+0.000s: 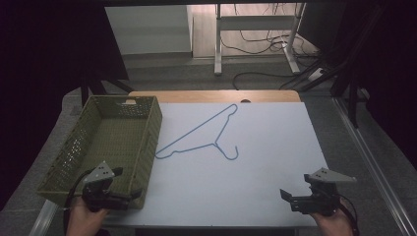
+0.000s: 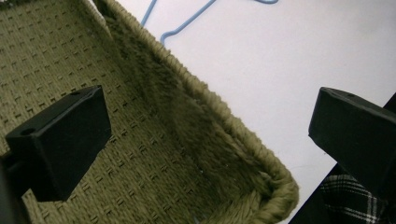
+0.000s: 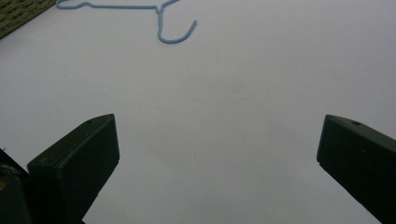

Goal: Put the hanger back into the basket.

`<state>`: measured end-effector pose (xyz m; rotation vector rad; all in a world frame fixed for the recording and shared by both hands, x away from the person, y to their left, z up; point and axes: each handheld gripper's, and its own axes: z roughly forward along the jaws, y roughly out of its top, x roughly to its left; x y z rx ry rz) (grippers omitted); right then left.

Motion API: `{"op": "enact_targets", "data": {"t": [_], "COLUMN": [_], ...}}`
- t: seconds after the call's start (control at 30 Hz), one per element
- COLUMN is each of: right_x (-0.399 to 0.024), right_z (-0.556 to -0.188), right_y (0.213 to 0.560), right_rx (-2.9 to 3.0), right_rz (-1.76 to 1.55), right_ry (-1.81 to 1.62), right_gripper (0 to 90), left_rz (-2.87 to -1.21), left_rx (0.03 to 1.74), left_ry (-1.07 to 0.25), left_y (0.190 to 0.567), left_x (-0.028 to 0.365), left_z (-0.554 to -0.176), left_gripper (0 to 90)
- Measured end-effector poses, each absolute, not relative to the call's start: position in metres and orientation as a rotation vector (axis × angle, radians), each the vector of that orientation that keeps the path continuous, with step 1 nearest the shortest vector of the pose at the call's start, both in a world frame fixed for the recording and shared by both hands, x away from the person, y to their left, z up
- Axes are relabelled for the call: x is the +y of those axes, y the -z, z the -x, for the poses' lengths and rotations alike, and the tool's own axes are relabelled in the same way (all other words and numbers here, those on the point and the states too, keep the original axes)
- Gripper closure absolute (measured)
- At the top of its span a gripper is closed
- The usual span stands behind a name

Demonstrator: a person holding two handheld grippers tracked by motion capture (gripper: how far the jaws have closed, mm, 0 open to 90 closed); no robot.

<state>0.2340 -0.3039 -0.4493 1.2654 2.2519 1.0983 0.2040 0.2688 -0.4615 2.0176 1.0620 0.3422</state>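
Both tongs spread wide, nothing gripped.
Left gripper (image 1: pixel 129 183) over near right corner of the olive woven basket (image 1: pixel 147 147), jaws straddling its rim; right gripper (image 1: pixel 286 195) released above bare white table (image 1: pixel 255 162). Basket holds nothing visible. Farther out, blue wire hanger (image 1: pixel 206 135) lies flat just beside basket.
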Motion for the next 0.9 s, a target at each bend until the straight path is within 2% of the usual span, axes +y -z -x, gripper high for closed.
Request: {"op": "enact_targets", "data": {"t": [0.9], "right_x": [-0.282], "right_z": [-0.244], "right_y": [0.436], "right_rx": [2.271], "right_rz": [-1.229], "right_ry": [-1.107], "right_gripper": [0.0], "left_rz": [-1.962], "left_rx": [0.962], "left_ry": [-0.402], "left_y": [0.444], "left_x": [0.248], "left_z": [-0.202], "left_gripper": [0.0]}}
